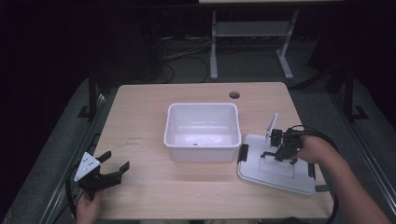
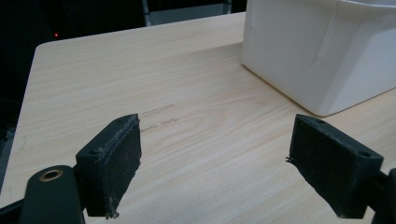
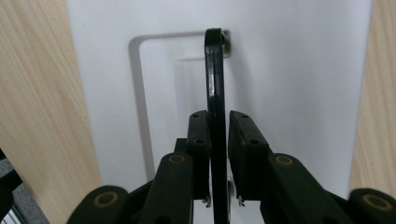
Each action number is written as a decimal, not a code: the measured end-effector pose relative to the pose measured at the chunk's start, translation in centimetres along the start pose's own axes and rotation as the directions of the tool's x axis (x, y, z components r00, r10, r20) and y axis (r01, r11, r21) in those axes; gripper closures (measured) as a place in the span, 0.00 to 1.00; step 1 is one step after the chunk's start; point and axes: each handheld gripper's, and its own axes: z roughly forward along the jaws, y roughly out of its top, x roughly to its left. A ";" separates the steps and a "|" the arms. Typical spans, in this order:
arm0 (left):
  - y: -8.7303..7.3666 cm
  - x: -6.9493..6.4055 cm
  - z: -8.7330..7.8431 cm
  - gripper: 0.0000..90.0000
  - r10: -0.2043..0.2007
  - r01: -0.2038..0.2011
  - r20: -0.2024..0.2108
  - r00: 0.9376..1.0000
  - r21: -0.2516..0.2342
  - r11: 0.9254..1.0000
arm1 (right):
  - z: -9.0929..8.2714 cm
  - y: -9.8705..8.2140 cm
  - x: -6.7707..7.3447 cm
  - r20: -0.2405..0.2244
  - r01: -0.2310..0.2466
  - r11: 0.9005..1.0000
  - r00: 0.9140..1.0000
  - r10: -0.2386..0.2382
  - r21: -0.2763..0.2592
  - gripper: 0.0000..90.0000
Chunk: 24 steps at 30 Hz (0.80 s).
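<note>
Lid handle [image 3: 215,93] between pinching jaws

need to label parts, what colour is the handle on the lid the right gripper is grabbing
Black. The handle stands up from the white lid, clearest in the right gripper view.

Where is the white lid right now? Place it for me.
In the high view the white lid lies flat on the table at the right, just right of the white bin, with the right gripper shut on its black handle.
</note>
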 end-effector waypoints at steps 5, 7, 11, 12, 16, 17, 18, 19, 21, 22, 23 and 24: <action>0.0 0.0 0.0 0.18 -0.003 0.003 -0.002 1.000 0.000 1.000 | 0.3 0.2 -0.1 -0.009 0.009 1.000 1.000 -0.009 0.008 0.89; 0.0 0.0 0.0 0.18 -0.003 0.003 -0.001 1.000 -0.001 1.000 | 0.3 0.2 -0.1 -0.009 0.010 1.000 1.000 -0.010 0.008 0.90; 0.0 0.0 0.0 0.18 -0.001 0.001 0.000 1.000 0.000 1.000 | 0.2 0.1 -0.3 -0.008 0.010 1.000 1.000 -0.010 0.002 0.90; 0.0 0.0 0.0 0.18 0.000 0.000 0.000 1.000 0.000 1.000 | 0.2 0.1 -0.3 -0.007 0.011 1.000 1.000 -0.011 0.001 0.91; 0.0 0.0 0.0 0.18 -0.001 0.001 -0.001 1.000 0.000 1.000 | 0.2 0.2 -0.3 0.001 0.022 1.000 1.000 -0.022 0.004 0.91; 0.0 0.0 0.0 0.18 -0.002 0.002 -0.001 1.000 0.000 1.000 | 0.2 0.2 -0.4 0.002 0.025 1.000 1.000 -0.025 0.006 0.92; 0.0 0.0 0.0 0.18 -0.001 0.001 -0.001 1.000 0.000 1.000 | 0.2 0.3 -0.4 0.006 0.029 1.000 1.000 -0.029 0.008 0.92; 0.0 0.0 0.0 0.18 -0.002 0.002 -0.001 1.000 0.000 1.000 | 0.2 0.3 -0.4 0.005 0.030 1.000 1.000 -0.030 0.009 0.92; 0.0 0.0 0.0 0.18 -0.002 0.002 -0.002 1.000 0.000 1.000 | 0.2 0.3 -0.4 0.004 0.033 0.999 0.999 -0.033 0.008 0.93; 0.0 0.0 0.0 0.18 -0.003 0.003 -0.002 1.000 -0.001 1.000 | 0.1 0.3 -0.4 0.005 0.036 0.999 0.999 -0.036 0.008 0.93; 0.0 0.0 -0.1 0.18 -0.003 0.003 -0.001 1.000 -0.001 1.000 | 0.1 0.3 -0.4 0.006 0.037 0.999 0.999 -0.037 0.008 0.93; 0.0 0.0 -0.1 0.18 -0.003 0.003 -0.001 1.000 0.000 1.000 | 0.1 0.3 -0.4 0.006 0.038 0.999 0.999 -0.038 0.008 0.93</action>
